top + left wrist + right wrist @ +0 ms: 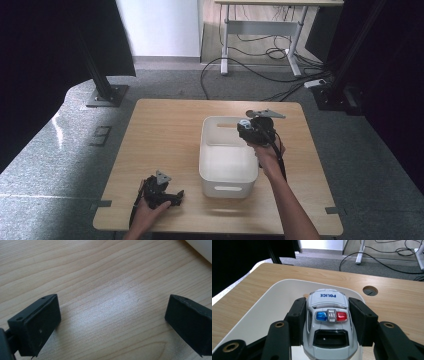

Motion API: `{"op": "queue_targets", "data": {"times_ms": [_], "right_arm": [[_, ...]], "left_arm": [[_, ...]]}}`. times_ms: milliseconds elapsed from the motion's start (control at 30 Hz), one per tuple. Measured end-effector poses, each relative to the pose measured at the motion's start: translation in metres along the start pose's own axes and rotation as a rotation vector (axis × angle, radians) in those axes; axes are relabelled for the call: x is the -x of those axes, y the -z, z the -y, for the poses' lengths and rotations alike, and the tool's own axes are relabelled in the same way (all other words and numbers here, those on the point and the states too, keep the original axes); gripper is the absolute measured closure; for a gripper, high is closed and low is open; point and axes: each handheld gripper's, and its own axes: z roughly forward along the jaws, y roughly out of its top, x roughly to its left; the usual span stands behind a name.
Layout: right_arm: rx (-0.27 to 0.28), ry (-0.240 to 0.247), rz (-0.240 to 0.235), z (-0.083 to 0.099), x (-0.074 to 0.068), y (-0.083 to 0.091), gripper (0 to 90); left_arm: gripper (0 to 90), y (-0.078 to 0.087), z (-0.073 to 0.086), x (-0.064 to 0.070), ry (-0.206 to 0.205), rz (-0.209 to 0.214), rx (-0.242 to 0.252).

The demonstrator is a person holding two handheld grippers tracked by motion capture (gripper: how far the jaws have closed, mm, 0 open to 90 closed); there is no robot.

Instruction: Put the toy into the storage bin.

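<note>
1. High view, lower left of the frame: the left gripper (176,196) lies low on the wooden table (165,130), held by a hand that comes in from the bottom edge. Its jaws point toward the right of the picture, at the near end of the white bin (227,172).

2. Left gripper view: its two black jaws stand wide apart, one at the lower left and one at the lower right of the frame, with bare table grain between them. A sliver of the white bin (201,248) shows in the upper right corner.

3. High view, centre: the white bin stands on the table, long side running away from the person, a handle slot in its near wall.

4. High view, right of centre: the right gripper (245,127) is held up over the far right corner of the bin, the person's forearm rising to it from the bottom edge.

5. Right gripper view: its jaws are clamped on the toy police car (329,322), one pad pressed to each flank. The car is white, with a blue and a red roof light and POLICE lettered on it, and it hangs above the bin's rim (262,298). A round cable hole (370,290) sits in the table at the upper right.
</note>
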Motion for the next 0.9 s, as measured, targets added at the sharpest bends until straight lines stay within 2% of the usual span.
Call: {"op": "queue_targets", "data": {"times_ms": [367, 900], "right_arm": [[-0.018, 0.006, -0.009, 0.000, -0.008, -0.009, 50.2], [-0.036, 0.029, -0.031, -0.004, -0.028, -0.023, 50.2]], "left_arm": [[0.3, 0.000, 0.000, 0.000, -0.001, 0.000, 0.000], [0.3, 0.000, 0.000, 0.000, -0.001, 0.000, 0.000]]}}
